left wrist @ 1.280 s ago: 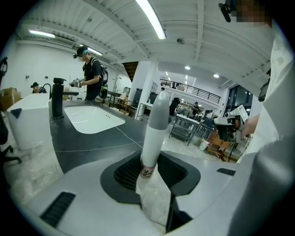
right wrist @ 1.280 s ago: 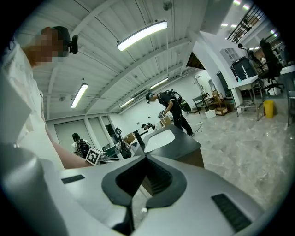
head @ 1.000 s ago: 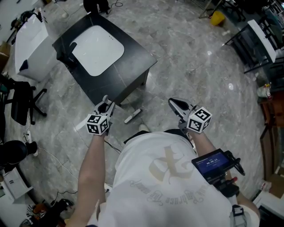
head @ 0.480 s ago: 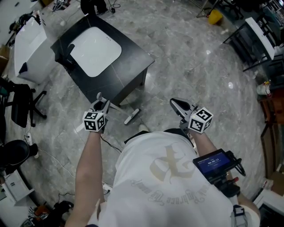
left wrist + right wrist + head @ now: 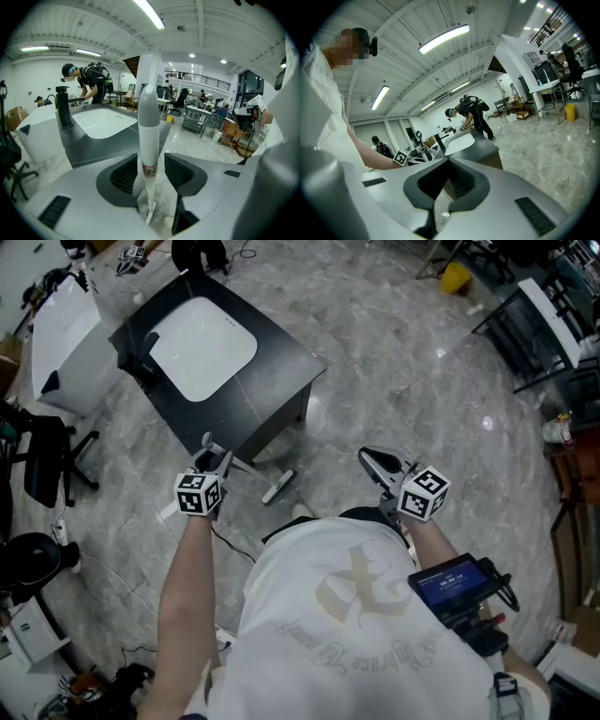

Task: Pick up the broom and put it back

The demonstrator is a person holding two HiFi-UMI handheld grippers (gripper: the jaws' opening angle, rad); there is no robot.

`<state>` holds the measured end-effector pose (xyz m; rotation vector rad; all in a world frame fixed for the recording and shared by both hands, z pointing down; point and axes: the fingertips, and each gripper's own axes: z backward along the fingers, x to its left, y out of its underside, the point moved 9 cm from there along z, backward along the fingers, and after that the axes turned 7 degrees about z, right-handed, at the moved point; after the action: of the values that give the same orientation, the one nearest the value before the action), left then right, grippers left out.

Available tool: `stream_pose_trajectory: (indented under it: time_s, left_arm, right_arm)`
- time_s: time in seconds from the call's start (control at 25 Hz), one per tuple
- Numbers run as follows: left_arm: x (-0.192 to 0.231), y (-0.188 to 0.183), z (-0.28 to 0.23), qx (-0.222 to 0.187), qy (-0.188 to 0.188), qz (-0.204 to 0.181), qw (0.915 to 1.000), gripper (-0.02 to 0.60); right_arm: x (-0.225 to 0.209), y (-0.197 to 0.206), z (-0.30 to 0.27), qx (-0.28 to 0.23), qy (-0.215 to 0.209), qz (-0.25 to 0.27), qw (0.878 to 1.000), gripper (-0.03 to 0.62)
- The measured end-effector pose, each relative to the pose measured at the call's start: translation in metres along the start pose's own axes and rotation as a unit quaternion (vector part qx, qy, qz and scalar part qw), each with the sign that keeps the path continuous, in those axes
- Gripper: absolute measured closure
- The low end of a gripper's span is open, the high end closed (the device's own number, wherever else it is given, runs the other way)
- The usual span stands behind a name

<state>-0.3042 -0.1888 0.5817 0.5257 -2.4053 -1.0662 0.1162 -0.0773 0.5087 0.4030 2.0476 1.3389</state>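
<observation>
Glossy marbled floor [image 5: 403, 362], slim white cylindrical broom [image 5: 149, 140]

White tee [image 5: 349, 615] w/ beige print; grey hand-held grippers [image 5: 214, 454] [image 5: 365, 457], b&w marker cubes [image 5: 198, 494] [image 5: 424, 493].

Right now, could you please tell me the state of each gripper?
Left gripper: jaws opening, broom handle between them.
Right gripper: jaws shut, nothing held.

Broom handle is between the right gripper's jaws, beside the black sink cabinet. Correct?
Wrong gripper. The left gripper view shows the broom handle between the jaws of the left gripper, which are opening, with a gap at one pad. The right gripper has its jaws together on nothing. The handle does stand beside the black sink cabinet.
</observation>
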Motion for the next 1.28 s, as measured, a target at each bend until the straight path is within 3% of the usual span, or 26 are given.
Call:
stream_pose_trajectory:
  time_s: [0.4, 0.6, 0.88, 1.08, 1.28]
  left_arm:
    - [0.001, 0.000, 0.017, -0.016, -0.014, 0.023, 0.9995, 0.356]
    - [-0.004, 0.008, 0.043, -0.041, -0.038, 0.053, 0.9970, 0.356]
    - [-0.042, 0.047, 0.077, -0.067, -0.064, 0.103, 0.9904, 0.359]
    - [-0.091, 0.051, 0.099, -0.098, -0.067, 0.135, 0.9836, 0.411]
    - [-0.142, 0.053, 0.115, -0.123, -0.060, 0.143, 0.9802, 0.478]
  right_arm:
    - [0.004, -0.001, -0.006, 0.003, -0.017, 0.006, 1.000, 0.577]
    - [0.011, -0.005, -0.024, 0.009, -0.049, 0.020, 0.999, 0.577]
    - [0.026, -0.001, -0.040, 0.025, -0.113, 0.061, 0.991, 0.577]
    - [0.030, -0.013, -0.041, 0.037, -0.165, 0.084, 0.982, 0.577]
    - [0.038, -0.017, -0.033, 0.042, -0.206, 0.098, 0.973, 0.577]
